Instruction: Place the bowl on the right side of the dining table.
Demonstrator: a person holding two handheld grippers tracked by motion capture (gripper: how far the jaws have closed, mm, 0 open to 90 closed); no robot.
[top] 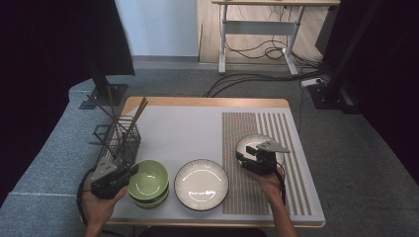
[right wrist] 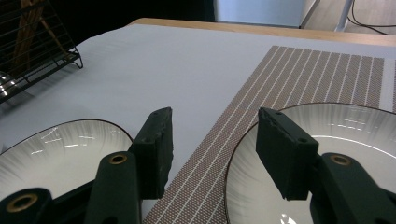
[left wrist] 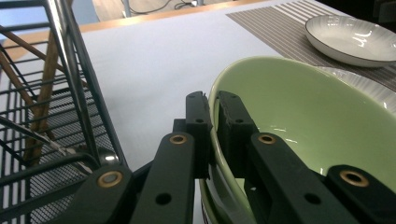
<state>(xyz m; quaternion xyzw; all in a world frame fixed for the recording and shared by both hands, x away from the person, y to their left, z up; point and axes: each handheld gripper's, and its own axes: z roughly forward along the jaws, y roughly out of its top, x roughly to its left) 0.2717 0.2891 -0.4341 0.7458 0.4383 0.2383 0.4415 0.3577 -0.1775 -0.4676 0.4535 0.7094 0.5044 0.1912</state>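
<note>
A green bowl [top: 148, 180] [left wrist: 303, 121] sits on top of another green bowl at the table's front left. My left gripper [top: 129, 173] [left wrist: 212, 105] is shut on its near rim, one jaw inside and one outside. A white plate with a dark rim [top: 252, 139] [right wrist: 355, 135] lies on the striped placemat [top: 257, 123] [right wrist: 303, 74] at the right. My right gripper [top: 245, 152] [right wrist: 212, 121] hovers over that plate's left edge, open, with nothing between its jaws. A second white plate [top: 201, 184] [right wrist: 56, 154] lies in the middle on the grey table mat.
A black wire rack [top: 121, 138] [left wrist: 46, 116] holding wooden chopsticks stands at the left, just behind the bowls. A monitor stand is off the table's far left corner. The far half of the grey mat [top: 183, 128] is bare.
</note>
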